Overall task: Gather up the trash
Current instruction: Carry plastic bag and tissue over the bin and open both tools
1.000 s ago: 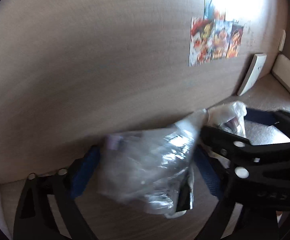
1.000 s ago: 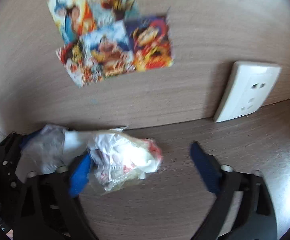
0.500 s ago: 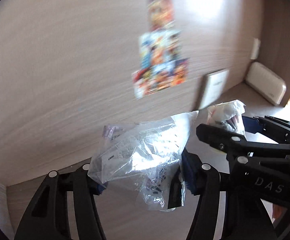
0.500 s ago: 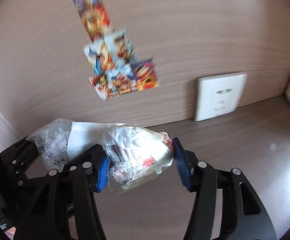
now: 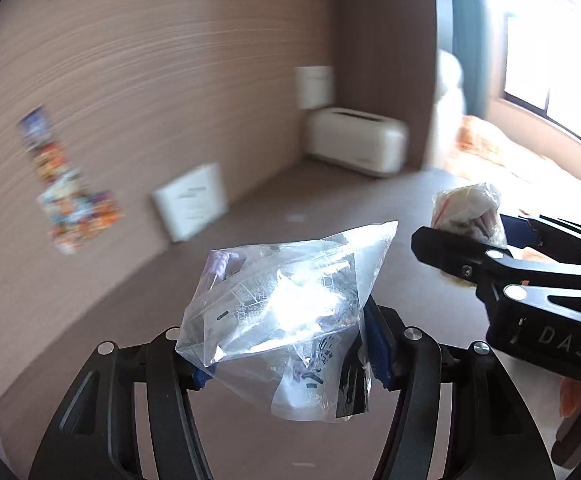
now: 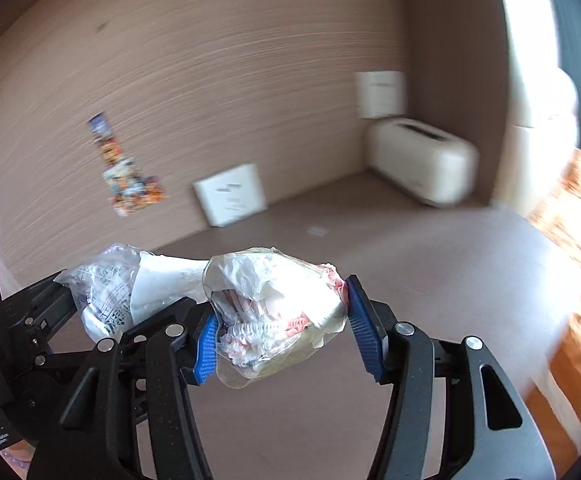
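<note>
My left gripper (image 5: 290, 360) is shut on a clear plastic bag (image 5: 286, 316) with printed scraps inside, held up above the brown desk (image 5: 250, 240). Its blue pads press the bag's sides. My right gripper (image 6: 280, 334) is shut on a crumpled wad of clear wrap with white and red bits (image 6: 274, 304), also lifted off the desk. In the left wrist view the right gripper (image 5: 502, 236) shows at the right with its wad (image 5: 466, 208). In the right wrist view the left gripper's bag (image 6: 110, 284) shows at the left.
A cream toaster (image 5: 356, 144) stands in the far corner of the desk. A white socket plate (image 5: 190, 200) and colourful stickers (image 5: 74, 204) are on the wood wall. An orange cloth (image 6: 574, 240) and a bright window (image 5: 546, 60) lie to the right.
Both grippers closed on their trash, lifted it off the desk and swung right; the stickers slid left in view and the toaster and window came in.
</note>
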A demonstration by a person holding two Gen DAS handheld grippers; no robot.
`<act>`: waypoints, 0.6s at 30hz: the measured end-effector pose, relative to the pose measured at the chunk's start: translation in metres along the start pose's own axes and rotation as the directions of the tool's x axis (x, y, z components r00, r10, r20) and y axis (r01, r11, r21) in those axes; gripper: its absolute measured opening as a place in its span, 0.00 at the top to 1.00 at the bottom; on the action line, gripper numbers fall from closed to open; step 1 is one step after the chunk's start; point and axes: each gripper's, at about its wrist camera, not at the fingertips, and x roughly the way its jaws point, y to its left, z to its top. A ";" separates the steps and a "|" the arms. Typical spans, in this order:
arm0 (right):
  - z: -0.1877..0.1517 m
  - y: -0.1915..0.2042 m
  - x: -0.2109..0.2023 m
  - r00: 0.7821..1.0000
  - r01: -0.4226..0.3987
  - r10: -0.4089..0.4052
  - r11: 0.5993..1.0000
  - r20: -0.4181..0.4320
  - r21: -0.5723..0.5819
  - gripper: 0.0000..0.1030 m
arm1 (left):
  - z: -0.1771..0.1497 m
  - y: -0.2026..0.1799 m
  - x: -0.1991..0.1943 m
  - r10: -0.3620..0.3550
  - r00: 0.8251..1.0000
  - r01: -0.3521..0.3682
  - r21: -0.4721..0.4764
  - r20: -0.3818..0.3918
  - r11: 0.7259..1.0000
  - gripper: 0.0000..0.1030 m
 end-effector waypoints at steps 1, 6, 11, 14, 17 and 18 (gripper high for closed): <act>-0.005 -0.015 -0.011 1.000 0.024 -0.024 0.999 0.005 0.023 0.45 | 0.000 -0.023 -0.002 -0.036 0.999 0.036 0.028 -0.005 0.999 0.43; -0.051 -0.087 -0.076 0.987 0.160 -0.160 0.977 -0.011 0.141 0.44 | -0.012 -0.116 -0.013 -0.171 0.985 0.174 0.137 -0.034 0.975 0.43; -0.104 -0.143 -0.126 0.961 0.276 -0.269 0.930 -0.060 0.244 0.44 | -0.032 -0.203 -0.014 -0.276 0.958 0.288 0.234 -0.083 0.929 0.43; -0.132 -0.163 -0.141 0.944 0.330 -0.315 0.899 -0.099 0.288 0.45 | -0.048 -0.245 -0.011 -0.320 0.939 0.342 0.267 -0.124 0.901 0.43; -0.159 -0.184 -0.158 0.927 0.376 -0.352 0.867 -0.133 0.326 0.44 | -0.067 -0.280 -0.005 -0.343 0.924 0.379 0.297 -0.169 0.876 0.43; -0.167 -0.188 -0.160 0.921 0.389 -0.361 0.857 -0.145 0.337 0.44 | -0.071 -0.290 -0.002 -0.348 0.919 0.390 0.302 -0.183 0.870 0.43</act>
